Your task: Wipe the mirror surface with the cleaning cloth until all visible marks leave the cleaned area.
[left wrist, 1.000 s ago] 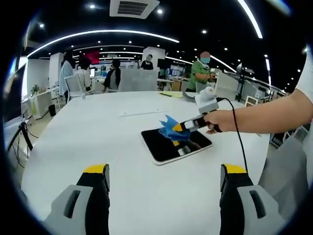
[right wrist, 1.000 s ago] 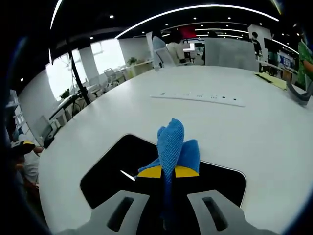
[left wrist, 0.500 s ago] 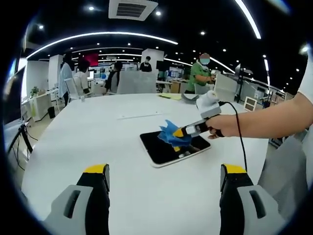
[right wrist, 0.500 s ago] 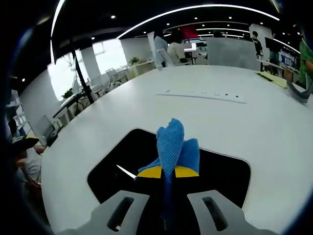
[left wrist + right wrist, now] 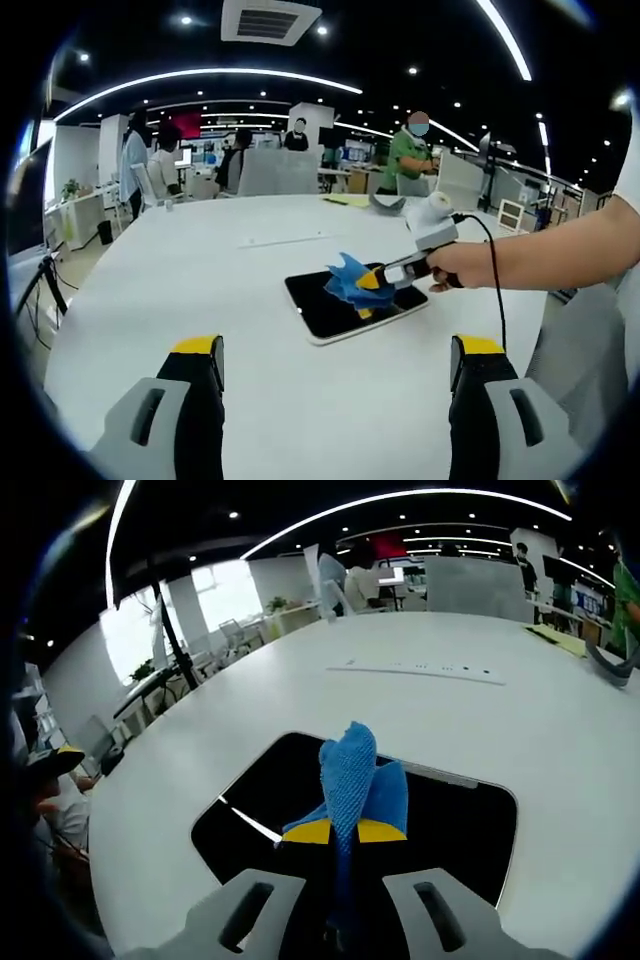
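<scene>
Right gripper [image 5: 345, 832] is pinching the cleaning cloth [image 5: 353, 780] tight between its yellow-tipped jaws, w/ the bunched cloth sticking up past the tips and hovering over the mirror [image 5: 455, 825]. Left gripper [image 5: 335, 350] is hanging idle w/ jaws wide apart, holding nothing, near the table's close edge.

Risks, big to small: table [image 5: 200, 290] is white, smooth, round-edged, so the mirror could be sliding under a sideways push since nothing is pinning it. Mirror is a flat dark slab w/ rounded corners and a pale rim, lying well in from the table edges; hard jaw tips may be scraping the glass if the cloth isn't staying under them. Cloth is blue, nubby, soft, prob. microfibre; only a small wad is meeting the surface, so streaks could be getting missed near the mirror's corners.
</scene>
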A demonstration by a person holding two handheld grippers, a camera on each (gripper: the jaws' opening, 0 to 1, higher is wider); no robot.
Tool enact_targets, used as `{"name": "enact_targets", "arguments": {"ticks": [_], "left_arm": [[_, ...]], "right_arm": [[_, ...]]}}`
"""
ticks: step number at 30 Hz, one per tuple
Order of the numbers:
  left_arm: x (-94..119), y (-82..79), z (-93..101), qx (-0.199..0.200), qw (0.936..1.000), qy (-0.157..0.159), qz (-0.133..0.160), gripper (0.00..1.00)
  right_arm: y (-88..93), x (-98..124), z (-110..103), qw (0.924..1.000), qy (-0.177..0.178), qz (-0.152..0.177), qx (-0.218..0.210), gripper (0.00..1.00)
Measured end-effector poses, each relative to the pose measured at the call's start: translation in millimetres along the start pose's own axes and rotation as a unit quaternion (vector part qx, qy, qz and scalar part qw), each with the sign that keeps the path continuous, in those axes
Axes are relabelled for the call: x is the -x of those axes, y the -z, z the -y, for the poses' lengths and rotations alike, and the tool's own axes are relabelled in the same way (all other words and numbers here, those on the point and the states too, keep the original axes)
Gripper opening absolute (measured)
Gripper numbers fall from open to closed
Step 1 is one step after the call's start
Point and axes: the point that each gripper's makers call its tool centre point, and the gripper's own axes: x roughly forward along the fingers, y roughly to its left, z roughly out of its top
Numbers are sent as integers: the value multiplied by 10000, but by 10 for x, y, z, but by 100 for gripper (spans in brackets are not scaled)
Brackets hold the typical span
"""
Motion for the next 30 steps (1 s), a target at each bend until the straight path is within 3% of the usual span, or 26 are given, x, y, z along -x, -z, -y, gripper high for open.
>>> {"name": "enact_targets", "arguments": {"ticks": [30], "left_arm": [[66, -44, 40, -25, 9999, 1, 134, 94]], "right_arm": [[217, 225, -188, 9999, -146, 20, 44, 2]]}}
